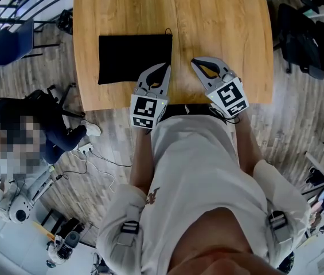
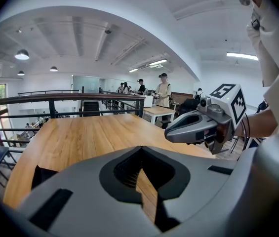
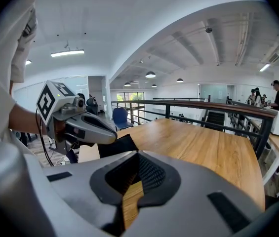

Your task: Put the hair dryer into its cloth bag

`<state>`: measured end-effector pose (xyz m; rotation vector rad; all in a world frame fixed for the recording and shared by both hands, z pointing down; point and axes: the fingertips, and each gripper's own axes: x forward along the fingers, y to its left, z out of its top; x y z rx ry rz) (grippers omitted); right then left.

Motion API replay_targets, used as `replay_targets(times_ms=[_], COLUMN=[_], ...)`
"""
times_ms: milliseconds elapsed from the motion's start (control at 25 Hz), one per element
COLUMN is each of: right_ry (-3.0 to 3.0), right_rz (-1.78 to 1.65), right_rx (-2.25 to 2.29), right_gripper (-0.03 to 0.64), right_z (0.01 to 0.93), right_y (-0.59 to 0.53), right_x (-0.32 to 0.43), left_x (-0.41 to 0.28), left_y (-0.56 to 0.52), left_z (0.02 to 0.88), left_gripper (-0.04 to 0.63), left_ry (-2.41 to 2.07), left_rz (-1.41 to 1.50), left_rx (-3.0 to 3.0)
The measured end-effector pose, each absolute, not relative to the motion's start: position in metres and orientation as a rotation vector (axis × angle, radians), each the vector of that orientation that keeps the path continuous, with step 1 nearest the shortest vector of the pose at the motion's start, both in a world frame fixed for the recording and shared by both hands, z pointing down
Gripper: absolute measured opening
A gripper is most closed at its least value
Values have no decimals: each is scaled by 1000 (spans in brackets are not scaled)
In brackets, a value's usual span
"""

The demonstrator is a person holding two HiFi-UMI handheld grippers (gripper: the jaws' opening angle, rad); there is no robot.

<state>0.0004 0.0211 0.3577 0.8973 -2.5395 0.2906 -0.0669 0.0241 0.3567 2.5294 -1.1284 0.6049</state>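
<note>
Nearest, over the near edge of the worktop (image 1: 219,22), the left tongs (image 1: 164,71) and the right tongs (image 1: 198,65) hover side by side; both are clenched on nothing, and each gripper view shows only wood past its jaws. At about 11 o'clock from the left tongs the black cloth bag (image 1: 134,58) lies on the wood, apart from both tongs, with a thin cord (image 1: 168,33) showing at its far right corner. Farther off, toward 12 o'clock, no hair dryer shows on the wood in any view. It may already be inside the bag, though the dark cloth gives no clear bulge, so I cannot tell. With both tongs empty and clear of the bag, I judge the packing either finished or not begun; nothing is in hand now.
</note>
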Motion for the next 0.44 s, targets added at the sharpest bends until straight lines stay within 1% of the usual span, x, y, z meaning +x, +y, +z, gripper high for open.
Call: replay_targets(times_ms=[440], right_ry=[-2537], right_rz=[277], right_rx=[895], right_gripper=[20], right_z=[355], right_y=[20], right_x=[4], left_x=[-60], left_y=[22], left_z=[352], left_gripper=[18], left_ry=[-1123], left_rz=[587], left_rx=[2552])
